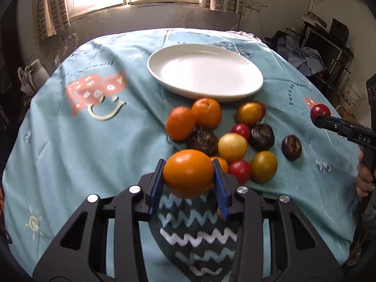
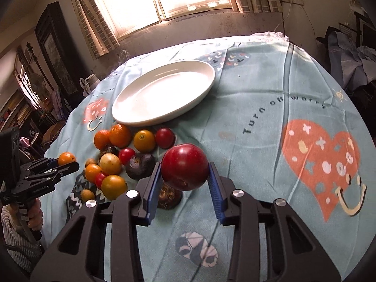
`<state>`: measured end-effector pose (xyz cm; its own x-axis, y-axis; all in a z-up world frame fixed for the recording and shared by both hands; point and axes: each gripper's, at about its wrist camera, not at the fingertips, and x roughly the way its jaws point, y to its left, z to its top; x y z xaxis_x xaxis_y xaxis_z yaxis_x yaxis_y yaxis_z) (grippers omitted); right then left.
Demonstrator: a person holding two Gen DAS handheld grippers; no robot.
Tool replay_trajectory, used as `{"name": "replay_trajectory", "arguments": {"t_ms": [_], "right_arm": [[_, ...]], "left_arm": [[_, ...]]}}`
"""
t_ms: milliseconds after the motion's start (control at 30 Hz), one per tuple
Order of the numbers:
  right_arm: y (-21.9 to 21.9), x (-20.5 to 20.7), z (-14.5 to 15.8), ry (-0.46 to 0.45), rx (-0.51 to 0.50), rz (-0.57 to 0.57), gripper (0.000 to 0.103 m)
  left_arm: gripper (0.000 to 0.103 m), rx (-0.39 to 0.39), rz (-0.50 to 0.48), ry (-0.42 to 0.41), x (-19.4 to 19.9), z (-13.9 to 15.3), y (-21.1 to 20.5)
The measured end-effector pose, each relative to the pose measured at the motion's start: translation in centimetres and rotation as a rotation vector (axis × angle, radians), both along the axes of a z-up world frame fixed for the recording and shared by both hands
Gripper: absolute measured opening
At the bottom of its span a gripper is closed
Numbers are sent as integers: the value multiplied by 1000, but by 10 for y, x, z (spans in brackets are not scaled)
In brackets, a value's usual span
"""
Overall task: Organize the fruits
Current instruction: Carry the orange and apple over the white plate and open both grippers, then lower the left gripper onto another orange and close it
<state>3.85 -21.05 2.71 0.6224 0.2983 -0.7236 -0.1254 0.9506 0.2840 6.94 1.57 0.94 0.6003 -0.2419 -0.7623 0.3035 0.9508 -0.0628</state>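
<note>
Beyond the fruit pile on the blue tablecloth (image 1: pixel 70 155) waits a bare white plate (image 2: pixel 131 115). Left gripper (image 1: pixel 189 176) clamps an orange (image 1: pixel 188 172), right gripper (image 2: pixel 185 176) a red plum (image 2: pixel 184 169); both look lifted, so carrying them far to the plate likely comes next.

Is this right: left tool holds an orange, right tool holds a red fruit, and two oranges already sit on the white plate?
Not quite. The white plate has nothing on it; the right wrist view shows it bare, with the loose fruit on the cloth in front of it. The rest stands: the left tool holds an orange, and the right tool holds a red fruit.
</note>
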Motion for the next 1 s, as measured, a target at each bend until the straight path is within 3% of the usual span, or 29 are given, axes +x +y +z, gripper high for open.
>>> {"name": "replay_trajectory", "arguments": {"t_ms": [167,400,433,467,500,533,733,833,1000], "right_arm": [[25,59,19,-19,22,15,39],[46,138,-15,51,41,-14,41],[45,142,-19,60,45,-19,44],[44,143,-21,59,49,-22,57],[42,142,-21,43,46,-27,67],[40,140,-18,15,38,-34,67],[32,116,8,-61,67,-32,67],[31,85,25,-114,51,-31,67],[23,29,24,-188,21,-73,81]], "left_arm": [[40,-24,-7,-27,63,24,-33],[40,-84,50,27,130,5,-48],[42,-89,53,29,134,1,-49],[47,-98,53,22,135,0,-49],[63,-106,49,10,135,0,-48],[70,-106,43,-3,134,1,-49],[70,-110,47,-21,119,9,-36],[81,-106,111,-56,99,14,-12],[83,-97,188,-68,60,3,19]]}}
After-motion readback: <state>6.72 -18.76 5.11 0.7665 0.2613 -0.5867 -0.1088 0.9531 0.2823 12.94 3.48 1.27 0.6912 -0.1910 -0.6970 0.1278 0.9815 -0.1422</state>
